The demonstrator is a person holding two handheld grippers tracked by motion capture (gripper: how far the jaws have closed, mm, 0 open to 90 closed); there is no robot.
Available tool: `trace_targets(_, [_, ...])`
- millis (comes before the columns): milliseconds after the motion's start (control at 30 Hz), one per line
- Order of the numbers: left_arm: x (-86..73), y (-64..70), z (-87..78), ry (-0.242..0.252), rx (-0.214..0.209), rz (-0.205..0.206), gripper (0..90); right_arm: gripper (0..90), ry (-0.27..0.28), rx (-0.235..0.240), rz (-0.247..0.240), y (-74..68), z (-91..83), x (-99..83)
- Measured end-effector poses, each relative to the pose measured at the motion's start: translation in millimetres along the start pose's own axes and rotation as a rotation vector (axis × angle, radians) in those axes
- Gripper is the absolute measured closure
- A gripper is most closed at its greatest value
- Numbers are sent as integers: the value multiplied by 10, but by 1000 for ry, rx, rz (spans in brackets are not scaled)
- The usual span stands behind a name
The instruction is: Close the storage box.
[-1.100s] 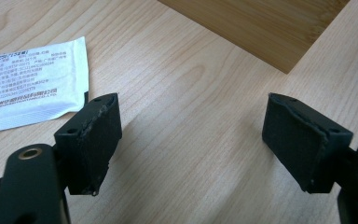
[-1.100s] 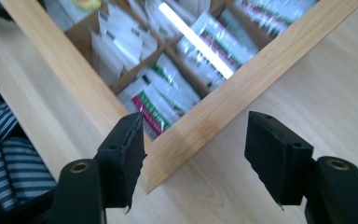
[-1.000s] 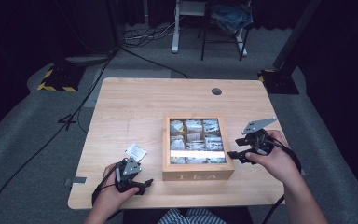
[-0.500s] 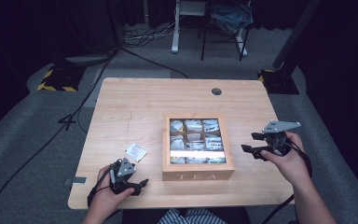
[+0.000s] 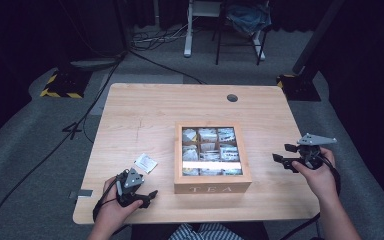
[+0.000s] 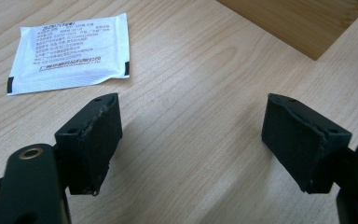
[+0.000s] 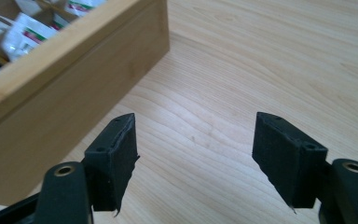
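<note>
One white sachet (image 6: 69,50) lies flat on the wooden surface (image 5: 145,112), just left of the bamboo tea box (image 5: 212,188) and well clear of its wall. Two sets of tongs flank the box: the left tongs (image 6: 205,140) sit low near the front edge with the sachet just beyond their tips, jaws spread wide and holding nothing; the right tongs (image 7: 205,154) hover off the box's right side, equally wide and equally empty.

The count: one loose sachet, one box marked TEA, nine compartments in a three-by-three grid. Most compartments show packets inside; a bright reflection across the lower row hides how many.

Risks from here look modest but real. The sachet is thin and lies flush with the grain, so jaws closing from above could skate over it or push it along rather than lift it. A pinch on one corner alone would likely let it swing or slip free on the way over the box wall. Compartments already look well stocked, so a sachet dropped in flat could perch on the dividers instead of settling.
</note>
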State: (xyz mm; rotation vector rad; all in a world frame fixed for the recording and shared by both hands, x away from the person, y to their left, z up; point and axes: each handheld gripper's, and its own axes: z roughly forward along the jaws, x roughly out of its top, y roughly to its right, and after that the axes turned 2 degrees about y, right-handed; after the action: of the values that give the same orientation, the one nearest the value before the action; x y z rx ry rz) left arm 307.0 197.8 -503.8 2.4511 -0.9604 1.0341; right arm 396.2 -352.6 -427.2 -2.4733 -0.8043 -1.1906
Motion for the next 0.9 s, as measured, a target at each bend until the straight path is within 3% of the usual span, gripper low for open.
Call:
trace_targets(267, [1,0,1,0,1,0,208,303,-19,-41,-8,131,158,-171])
trace_targets(633, [1,0,1,0,1,0,208,303,-59,-73,-2,152,374,-333])
trace_targets(733, [1,0,1,0,1,0,208,303,-75,-121,-3,151,447,-388])
trace_targets(900, [1,0,1,0,1,0,208,303,-76,-112,10,144,510,-436])
